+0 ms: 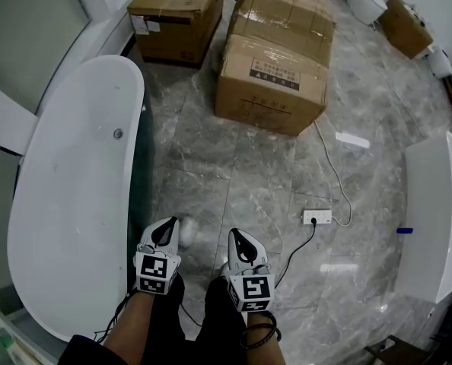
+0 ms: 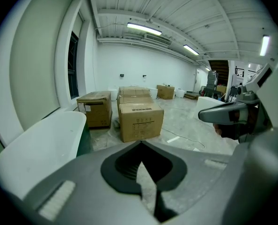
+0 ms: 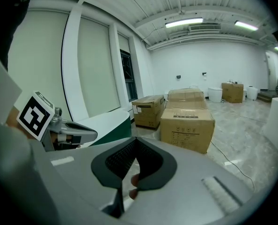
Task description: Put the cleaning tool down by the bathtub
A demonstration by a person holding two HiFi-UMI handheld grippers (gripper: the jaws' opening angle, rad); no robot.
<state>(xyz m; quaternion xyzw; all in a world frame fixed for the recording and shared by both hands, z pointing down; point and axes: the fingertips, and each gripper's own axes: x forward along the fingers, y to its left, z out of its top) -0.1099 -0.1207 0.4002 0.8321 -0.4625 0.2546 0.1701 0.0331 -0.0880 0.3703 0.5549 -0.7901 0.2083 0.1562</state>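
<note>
Both the left gripper (image 1: 167,226) and the right gripper (image 1: 240,240) are hanging clenched tip to tip, seemingly empty, beside the white oval bathtub (image 1: 66,204), and no cleaning tool is showing anywhere, so finding it first, then lowering it gently onto the grey marble floor (image 1: 233,166) by the tub, is looking wise.

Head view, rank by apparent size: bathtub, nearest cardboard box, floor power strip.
1. bathtub, clearly largest.
2. nearest cardboard box.
3. power strip, smallest.
Differences are too wide for camera distance to blur.

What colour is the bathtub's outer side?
Bathtub side: dark green; clearest in right gripper view.
</note>
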